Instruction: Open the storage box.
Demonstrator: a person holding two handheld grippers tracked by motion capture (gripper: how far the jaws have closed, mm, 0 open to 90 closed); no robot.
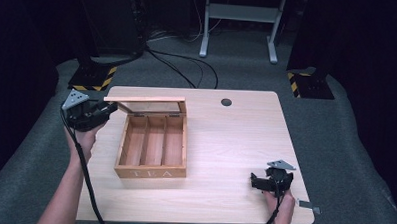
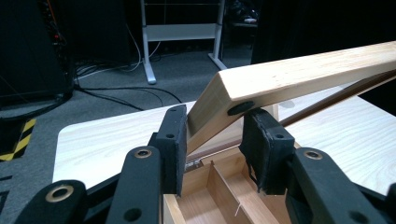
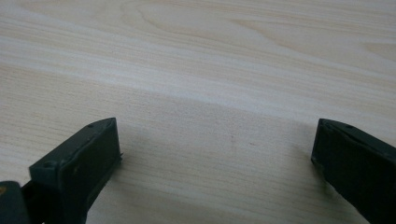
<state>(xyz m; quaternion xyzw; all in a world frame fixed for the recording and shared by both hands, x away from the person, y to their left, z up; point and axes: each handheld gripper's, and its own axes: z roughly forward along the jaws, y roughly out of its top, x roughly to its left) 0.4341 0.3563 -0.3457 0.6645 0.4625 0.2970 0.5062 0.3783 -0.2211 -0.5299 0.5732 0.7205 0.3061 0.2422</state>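
A wooden tea box (image 1: 152,168) with three compartments stands left of centre on the table. Its lid (image 1: 144,99) is raised, hinged along the far edge. My left gripper (image 1: 109,109) reaches in from the left and is shut on the lid's left end. In the left gripper view the jaws (image 2: 215,116) clamp the pale lid (image 2: 303,74) at its corner, above the divided interior (image 2: 219,196). My right gripper (image 1: 254,182) rests near the table's front right, jaws pointing left. In the right gripper view it (image 3: 217,126) stands open over bare wood (image 3: 210,56).
The light wooden table (image 1: 235,143) has a round dark grommet (image 1: 226,102) near its far edge. On the grey carpet beyond are a white desk frame (image 1: 239,23), cables and black stands with yellow-striped bases (image 1: 92,78). A small grey piece (image 1: 308,206) lies at the front right corner.
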